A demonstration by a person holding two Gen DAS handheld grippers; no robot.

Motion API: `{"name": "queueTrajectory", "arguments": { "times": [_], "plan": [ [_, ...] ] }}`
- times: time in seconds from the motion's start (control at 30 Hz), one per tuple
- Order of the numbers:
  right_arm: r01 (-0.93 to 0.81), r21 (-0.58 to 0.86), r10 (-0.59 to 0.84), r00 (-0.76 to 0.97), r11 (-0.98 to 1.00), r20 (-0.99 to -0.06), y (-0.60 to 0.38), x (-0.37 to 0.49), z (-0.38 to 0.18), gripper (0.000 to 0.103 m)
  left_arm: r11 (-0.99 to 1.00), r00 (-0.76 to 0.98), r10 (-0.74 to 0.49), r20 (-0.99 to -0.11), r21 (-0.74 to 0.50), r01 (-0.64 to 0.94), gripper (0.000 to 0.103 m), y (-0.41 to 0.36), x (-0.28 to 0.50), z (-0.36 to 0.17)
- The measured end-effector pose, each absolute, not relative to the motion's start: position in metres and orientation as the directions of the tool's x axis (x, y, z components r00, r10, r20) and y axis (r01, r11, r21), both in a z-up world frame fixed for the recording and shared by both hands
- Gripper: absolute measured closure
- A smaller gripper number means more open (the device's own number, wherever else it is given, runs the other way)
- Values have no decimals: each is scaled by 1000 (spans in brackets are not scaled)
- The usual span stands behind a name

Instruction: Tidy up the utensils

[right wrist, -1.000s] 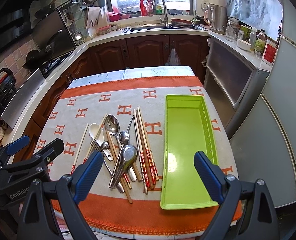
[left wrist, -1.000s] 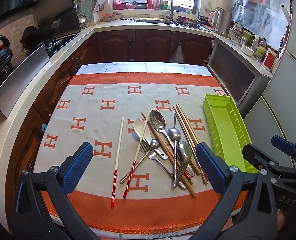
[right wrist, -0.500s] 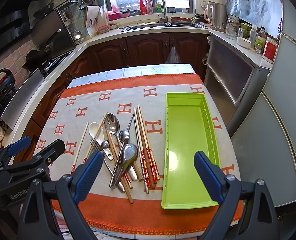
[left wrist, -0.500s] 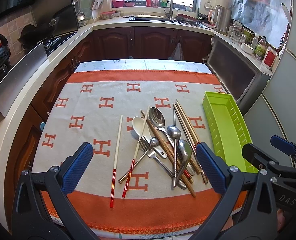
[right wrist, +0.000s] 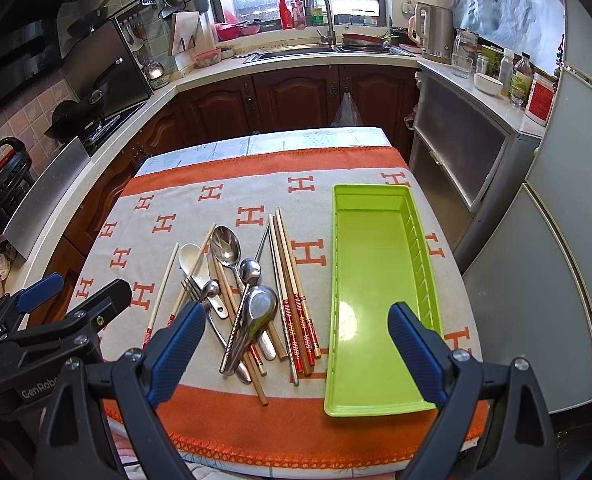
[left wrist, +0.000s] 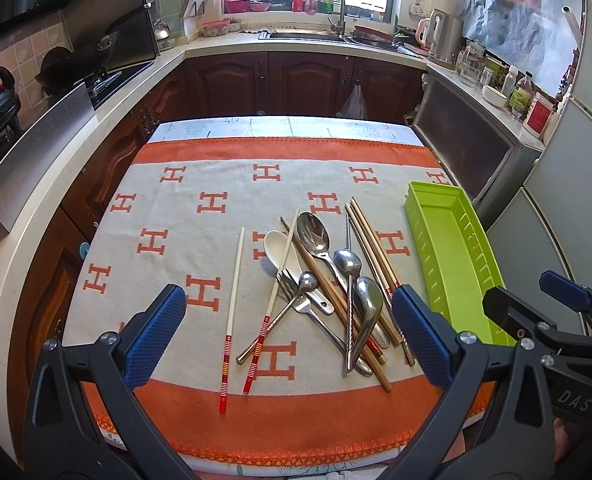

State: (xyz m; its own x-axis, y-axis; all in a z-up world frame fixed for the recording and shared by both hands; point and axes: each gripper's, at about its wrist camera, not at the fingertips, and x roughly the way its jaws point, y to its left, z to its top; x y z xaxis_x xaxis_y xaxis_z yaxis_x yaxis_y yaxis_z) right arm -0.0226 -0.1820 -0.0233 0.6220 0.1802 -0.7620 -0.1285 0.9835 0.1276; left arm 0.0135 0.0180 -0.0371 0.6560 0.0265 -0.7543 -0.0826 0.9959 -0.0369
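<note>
Both wrist views look down and forward from the table's (left wrist: 199, 216) near edge (side by side), sharing the tabletop.

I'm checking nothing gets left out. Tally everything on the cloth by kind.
Metal spoons: 4
White ceramic spoon: 1
Fork: 1
Chopsticks: about 8 (they overlap in the pile, so the count is uncertain)
Green tray: 1
Total: about 15

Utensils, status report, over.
Both hand-held grippers open, empty. Utensils piled on cloth, green tray empty beside them. Nothing in the way.
</note>
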Motion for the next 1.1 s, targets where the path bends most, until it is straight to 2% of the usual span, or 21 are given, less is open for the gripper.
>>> {"name": "queueTrajectory", "arguments": {
  "times": [1.1],
  "plan": [
    [-126,135,184,627,983,-757,-176,-24,-25,10,995,648,-1,-762,-63,-74,1,16,8,-42]
  ]
}}
